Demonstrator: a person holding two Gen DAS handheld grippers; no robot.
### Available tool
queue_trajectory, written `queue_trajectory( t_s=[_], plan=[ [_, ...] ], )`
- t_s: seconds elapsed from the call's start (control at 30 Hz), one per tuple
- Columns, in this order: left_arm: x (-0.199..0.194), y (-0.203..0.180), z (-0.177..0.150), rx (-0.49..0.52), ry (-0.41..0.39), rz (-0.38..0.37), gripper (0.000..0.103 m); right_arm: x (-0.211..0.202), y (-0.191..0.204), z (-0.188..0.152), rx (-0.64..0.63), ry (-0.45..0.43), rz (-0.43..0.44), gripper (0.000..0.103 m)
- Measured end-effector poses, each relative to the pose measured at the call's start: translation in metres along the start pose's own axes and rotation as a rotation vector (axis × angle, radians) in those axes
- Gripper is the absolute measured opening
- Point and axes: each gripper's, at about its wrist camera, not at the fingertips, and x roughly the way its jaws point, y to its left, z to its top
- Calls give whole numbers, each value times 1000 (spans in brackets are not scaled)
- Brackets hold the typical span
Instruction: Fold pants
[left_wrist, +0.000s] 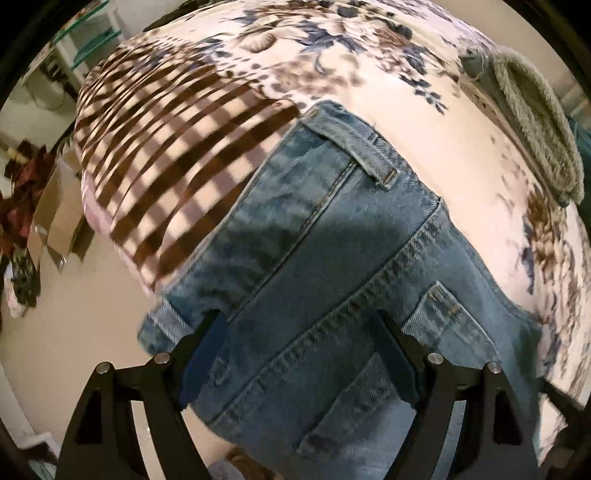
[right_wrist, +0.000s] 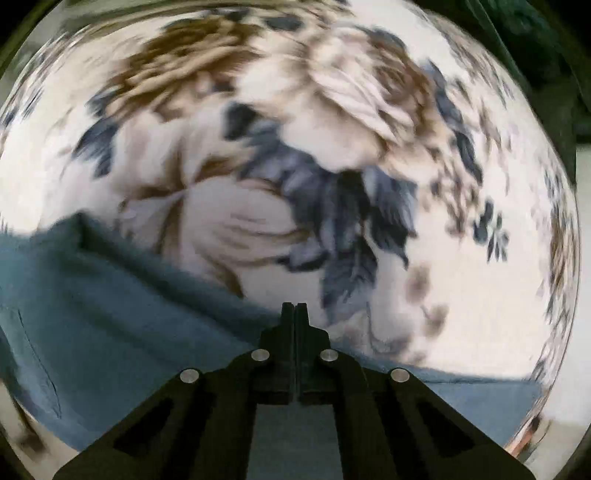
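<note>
Blue denim pants (left_wrist: 332, 236) lie on a bed with a floral sheet (left_wrist: 332, 48), waistband and a belt loop (left_wrist: 369, 155) towards the far side. My left gripper (left_wrist: 298, 315) points down over the pants, open, its two fingers (left_wrist: 210, 339) wide apart over the seat seam, and nothing is pinched. In the blurred right wrist view, my right gripper (right_wrist: 294, 306) is shut, its tips together right at the edge of the blue pants (right_wrist: 129, 314) where they meet the floral sheet (right_wrist: 461, 295). I cannot tell whether any cloth is caught between the tips.
A brown and white striped part of the bedding (left_wrist: 166, 155) hangs at the bed's left edge, with pale floor (left_wrist: 74, 332) below. Dark red clutter (left_wrist: 22, 192) sits on the floor at far left. A grey fuzzy item (left_wrist: 535, 122) lies on the bed at the right.
</note>
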Motion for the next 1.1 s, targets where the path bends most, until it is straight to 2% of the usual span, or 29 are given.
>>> queue_trajectory(
  t_s=[0.03, 0.1, 0.17, 0.2, 0.23, 0.3, 0.37, 0.47, 0.5, 0.57, 0.6, 0.7, 0.77, 0.87, 0.9, 0.93, 1.0, 1.1],
  plan=[
    [3, 0, 2, 8, 6, 1, 80, 1, -10, 1, 58, 33, 58, 0],
    [2, 0, 4, 6, 16, -5, 80, -7, -26, -1, 118, 34, 132, 3],
    [-6, -1, 4, 10, 18, -19, 80, -25, -52, -12, 182, 23, 181, 18],
    [-13, -1, 2, 15, 13, -32, 80, -36, -66, -22, 228, -2, 215, 43],
    [-22, -4, -1, 25, 4, -46, 80, -44, -79, -33, 267, -17, 244, 62],
    [-37, -11, -7, 54, -7, -62, 80, -57, -110, -62, 365, -38, 297, 67],
    [-52, -27, -17, 98, -17, -85, 80, -63, -142, -103, 455, -51, 316, 67],
    [-67, -65, -41, 188, -10, -122, 80, -66, -190, -172, 628, -64, 293, 67],
    [-69, -77, -46, 211, -6, -130, 80, -66, -222, -199, 718, -69, 273, 67],
    [-72, -112, -67, 284, 15, -155, 80, -58, -260, -235, 848, -70, 255, 67],
    [-71, -122, -72, 307, 24, -166, 80, -52, -295, -264, 955, -64, 250, 67],
    [-67, -171, -102, 384, 67, -198, 80, -25, -364, -322, 1159, -42, 262, 67],
    [-59, -208, -124, 452, 94, -196, 80, -1, -406, -355, 1259, -22, 292, 67],
    [-46, -246, -150, 513, 123, -183, 80, 34, -436, -379, 1353, -19, 375, 67],
    [-41, -259, -158, 531, 133, -178, 80, 45, -445, -384, 1371, -22, 409, 62],
    [-36, -271, -167, 554, 138, -164, 80, 51, -450, -388, 1377, -44, 436, 36],
    [-31, -286, -179, 585, 140, -150, 80, 55, -457, -391, 1367, -63, 449, 10],
    [-18, -307, -192, 627, 148, -112, 80, 50, -464, -393, 1329, -72, 402, 8]
  ],
)
